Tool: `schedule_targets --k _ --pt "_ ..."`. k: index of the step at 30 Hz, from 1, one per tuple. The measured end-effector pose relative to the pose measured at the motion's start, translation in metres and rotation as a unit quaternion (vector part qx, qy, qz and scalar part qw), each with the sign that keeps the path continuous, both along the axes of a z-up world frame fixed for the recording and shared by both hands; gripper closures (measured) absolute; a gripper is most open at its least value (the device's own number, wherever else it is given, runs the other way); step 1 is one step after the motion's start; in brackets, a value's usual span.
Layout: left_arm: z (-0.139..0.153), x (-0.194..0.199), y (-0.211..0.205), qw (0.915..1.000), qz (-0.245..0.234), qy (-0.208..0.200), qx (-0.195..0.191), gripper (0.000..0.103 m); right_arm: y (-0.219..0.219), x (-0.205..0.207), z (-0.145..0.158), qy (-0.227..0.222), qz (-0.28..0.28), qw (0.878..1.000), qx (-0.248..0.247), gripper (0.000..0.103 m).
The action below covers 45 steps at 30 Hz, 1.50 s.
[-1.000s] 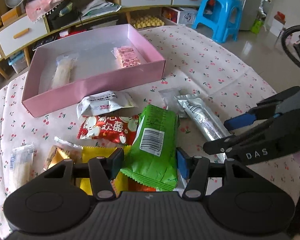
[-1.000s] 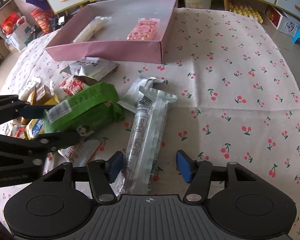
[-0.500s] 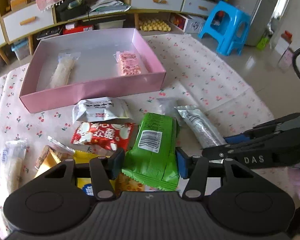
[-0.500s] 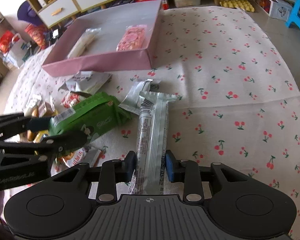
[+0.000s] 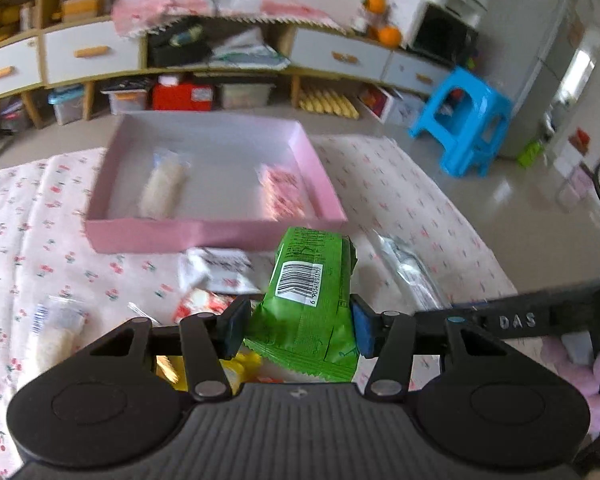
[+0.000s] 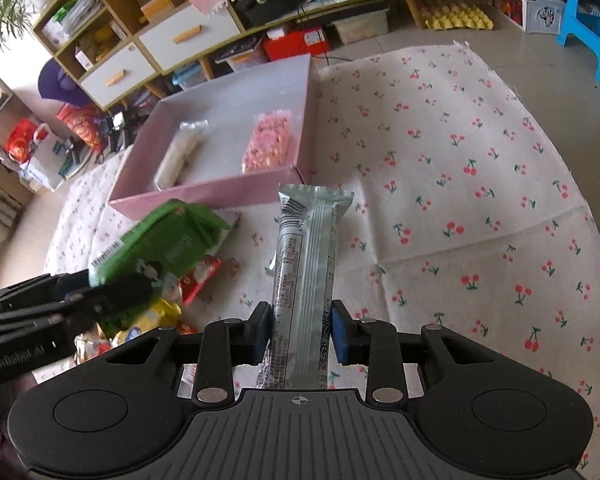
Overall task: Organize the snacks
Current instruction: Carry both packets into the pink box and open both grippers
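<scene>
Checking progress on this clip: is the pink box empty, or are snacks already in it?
Not empty. The pink box holds two snacks: a pale wrapped bar and a pink packet, lying apart on its floor.

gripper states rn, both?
Left gripper: shut on the green pack.
Right gripper: just closed, shut on the silver pack.
</scene>
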State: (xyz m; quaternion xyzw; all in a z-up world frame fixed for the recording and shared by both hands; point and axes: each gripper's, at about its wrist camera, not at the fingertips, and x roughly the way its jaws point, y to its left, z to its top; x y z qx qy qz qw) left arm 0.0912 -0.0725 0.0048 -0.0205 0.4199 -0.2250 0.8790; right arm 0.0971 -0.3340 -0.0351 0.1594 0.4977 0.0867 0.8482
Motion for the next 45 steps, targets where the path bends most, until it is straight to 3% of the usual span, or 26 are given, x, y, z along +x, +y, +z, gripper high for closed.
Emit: schedule_targets --k 14,19,22,27,32,45 --pt "0.002 0.040 0.033 0.9926 0.111 -0.017 -0.048 0.054 0.021 0.037 0.015 -0.016 -0.017 0.999 0.032 0.073" --pt "-0.001 0.072 0.025 0.9919 0.119 -0.012 -0.043 0.054 0.029 0.054 0.018 -0.025 -0.030 0.998 0.042 0.073" --pt "-0.006 0.090 0.022 0.9914 0.116 -0.011 -0.059 0.054 0.030 0.064 0.016 -0.027 -0.042 0.997 0.051 0.073" --pt "-0.032 0.109 0.022 0.9914 0.109 0.010 -0.072 0.054 0.032 0.081 0.012 -0.035 -0.054 0.996 0.065 0.073" --pt "-0.052 0.123 0.030 0.9894 0.123 0.036 -0.069 0.054 0.032 0.098 0.010 -0.053 -0.071 0.994 0.070 0.073" --pt "-0.047 0.122 0.034 0.9876 0.153 -0.031 -0.011 0.053 0.042 0.131 -0.003 -0.066 -0.093 0.991 0.077 0.073"
